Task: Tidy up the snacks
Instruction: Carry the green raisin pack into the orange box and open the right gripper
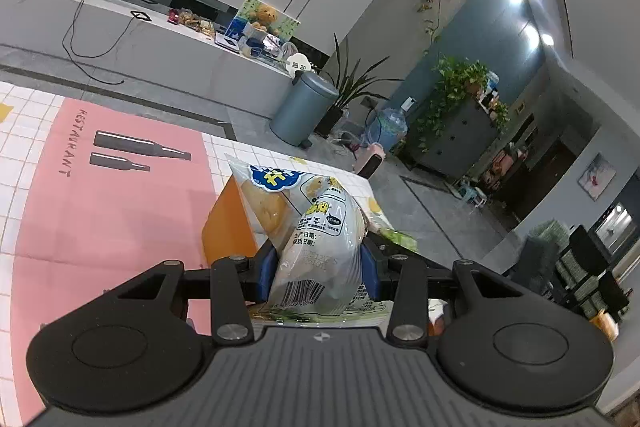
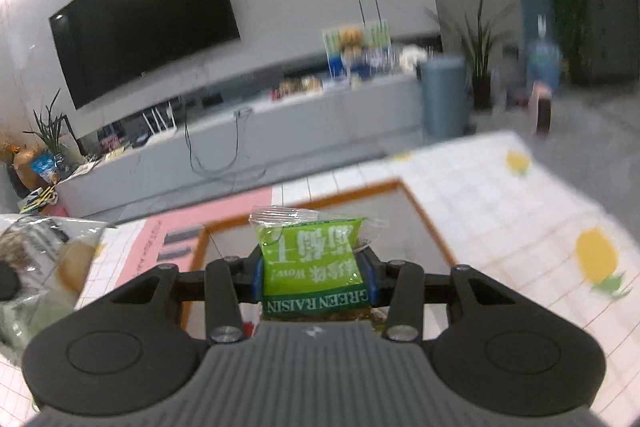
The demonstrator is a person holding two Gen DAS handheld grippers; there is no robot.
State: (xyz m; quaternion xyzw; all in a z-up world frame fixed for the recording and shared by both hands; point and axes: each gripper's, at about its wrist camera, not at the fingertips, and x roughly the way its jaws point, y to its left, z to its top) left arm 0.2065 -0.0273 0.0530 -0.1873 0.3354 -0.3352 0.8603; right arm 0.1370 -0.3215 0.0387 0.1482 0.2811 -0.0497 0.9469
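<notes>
My left gripper (image 1: 318,267) is shut on a clear and white pastry packet (image 1: 316,239) with a barcode, held above the table beside the orange box (image 1: 224,223). My right gripper (image 2: 314,277) is shut on a green raisin packet (image 2: 312,263) marked GREEN RAISIN, held over the orange-rimmed box (image 2: 424,223) with a white inside. The packet in my left gripper also shows blurred at the left edge of the right wrist view (image 2: 44,259).
The table has a white tiled cloth (image 2: 500,203) with lemon prints and a pink mat (image 1: 100,195). Beyond the table edge stand a grey TV bench (image 1: 168,59), a blue-grey bin (image 1: 304,107), plants and a water jug (image 1: 390,125).
</notes>
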